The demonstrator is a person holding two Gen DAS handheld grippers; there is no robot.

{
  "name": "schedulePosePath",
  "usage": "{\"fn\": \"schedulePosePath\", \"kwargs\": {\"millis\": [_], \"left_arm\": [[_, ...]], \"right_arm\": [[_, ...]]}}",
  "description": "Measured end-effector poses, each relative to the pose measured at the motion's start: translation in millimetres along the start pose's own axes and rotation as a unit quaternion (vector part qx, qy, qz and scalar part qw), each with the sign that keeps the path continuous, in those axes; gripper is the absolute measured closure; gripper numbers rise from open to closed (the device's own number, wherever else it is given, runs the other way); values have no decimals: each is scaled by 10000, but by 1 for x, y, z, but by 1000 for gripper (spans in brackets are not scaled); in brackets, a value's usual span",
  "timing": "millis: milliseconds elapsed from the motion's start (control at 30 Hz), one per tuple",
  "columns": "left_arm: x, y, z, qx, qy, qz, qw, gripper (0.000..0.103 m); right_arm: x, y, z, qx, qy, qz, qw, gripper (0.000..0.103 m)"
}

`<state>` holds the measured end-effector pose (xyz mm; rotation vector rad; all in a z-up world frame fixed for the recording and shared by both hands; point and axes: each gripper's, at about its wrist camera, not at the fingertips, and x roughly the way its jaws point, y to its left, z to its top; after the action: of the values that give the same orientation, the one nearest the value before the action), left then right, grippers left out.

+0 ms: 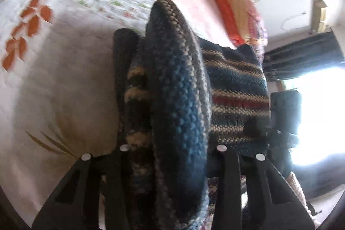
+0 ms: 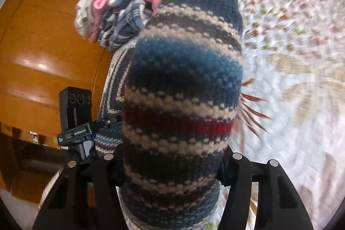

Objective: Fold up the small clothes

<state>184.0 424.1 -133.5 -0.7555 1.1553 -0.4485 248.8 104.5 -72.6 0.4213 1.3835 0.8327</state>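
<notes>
while both views are blurred, each shows a striped knit sweater (image 1: 179, 105) bunched between a gripper's two black fingers. in the left wrist view the left gripper (image 1: 172, 87) is closed on a thick fold of the knit, which fills the centre from 12 to 6 o'clock; the rest of the garment spreads toward 3 o'clock, where the right gripper (image 1: 284, 113) shows only as a dark body at the cloth's edge. in the right wrist view the right gripper (image 2: 172, 156) is clamped on a fold banded in blue, cream, grey and red, with the left gripper (image 2: 77, 122) at 9 o'clock. a floral bedspread (image 2: 291, 70) lies at 3 o'clock, a pile of clothes (image 2: 120, 3) at 11 o'clock.
</notes>
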Motion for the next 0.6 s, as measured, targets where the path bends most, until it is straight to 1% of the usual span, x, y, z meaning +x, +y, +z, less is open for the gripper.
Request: {"fn": "schedulePosePath", "kwargs": {"millis": [133,167,200,333,400,467,533,600], "left_arm": [[19,-58,-34,148,127,-319,9993,67],[24,-71,-42,211,167,-344,9990,67],[30,-88,-53,313,238,-357,9986,67],[56,-126,-83,378,426,-341,9978,67],[67,-137,-97,488,470,-241,9974,67],[84,-144,-107,579,538,-78,9968,67],[100,-139,-117,492,658,102,9966,67],[116,-133,-124,583,769,371,9946,67]], "right_arm": [[-60,-11,-22,-173,37,-115,9998,43],[-80,-19,-33,-150,35,-139,9998,42],[-89,-24,-40,-121,29,-153,9998,42],[-128,-54,-76,20,-49,-94,9999,42],[-134,-70,-87,129,-11,-67,9999,42],[-132,-86,-95,208,120,-165,9996,42],[-122,-99,-102,284,298,-285,9987,42],[-111,-107,-107,300,466,-411,9976,41]]}}
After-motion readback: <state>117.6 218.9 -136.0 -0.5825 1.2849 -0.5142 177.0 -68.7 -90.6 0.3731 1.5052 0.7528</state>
